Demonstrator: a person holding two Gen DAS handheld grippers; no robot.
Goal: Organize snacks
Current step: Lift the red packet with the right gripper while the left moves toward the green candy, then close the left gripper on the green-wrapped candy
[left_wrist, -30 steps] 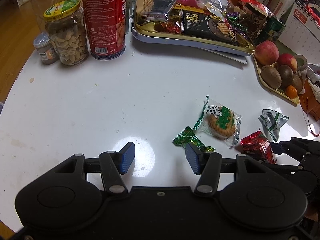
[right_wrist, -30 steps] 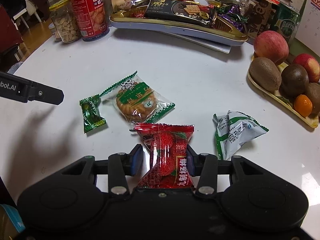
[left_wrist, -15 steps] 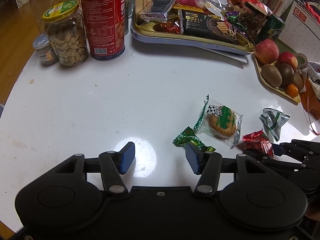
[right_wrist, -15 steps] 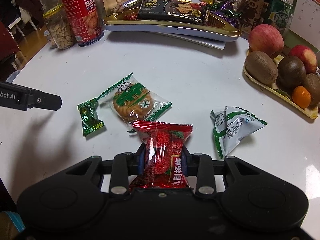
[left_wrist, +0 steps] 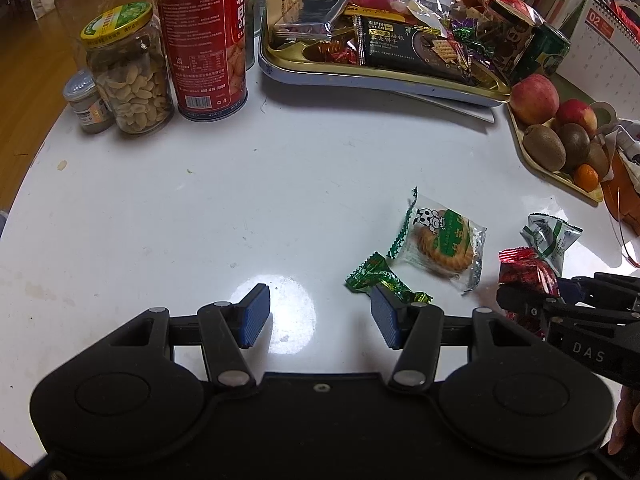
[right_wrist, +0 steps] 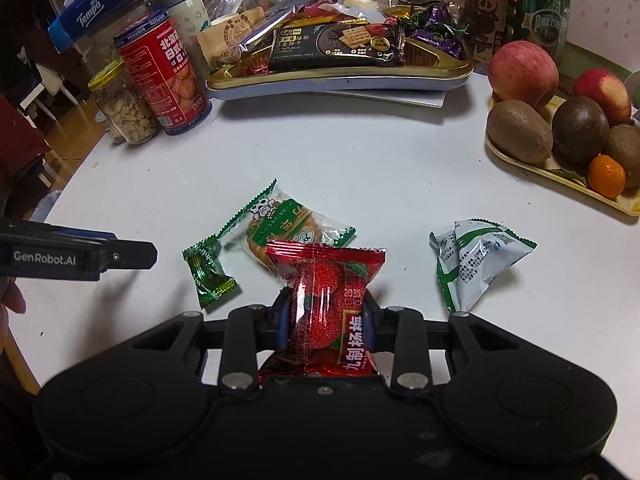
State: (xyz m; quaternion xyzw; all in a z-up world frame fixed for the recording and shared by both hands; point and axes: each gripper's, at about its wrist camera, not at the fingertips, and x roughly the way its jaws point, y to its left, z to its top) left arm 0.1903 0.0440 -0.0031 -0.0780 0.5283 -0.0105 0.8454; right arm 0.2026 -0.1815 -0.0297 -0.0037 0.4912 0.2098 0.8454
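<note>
Gripping a red packet [right_wrist: 328,304] between closed fingers, the right gripper [right_wrist: 326,320] holds it upright above the white bench [right_wrist: 360,160]. The left gripper [left_wrist: 320,316] hovers with fingers apart, its right pad just beside a green candy [left_wrist: 380,280]. A biscuit pack [right_wrist: 288,228] lies just beyond the red packet; a white-green pouch [right_wrist: 476,260] sits apart to the right. Bare benchtop stretches from these snacks to the gold tray [right_wrist: 340,80] at the far edge, with a red can [left_wrist: 202,36] and nut jar [left_wrist: 128,76] at the left rim and a fruit tray [right_wrist: 560,176] at the right.
</note>
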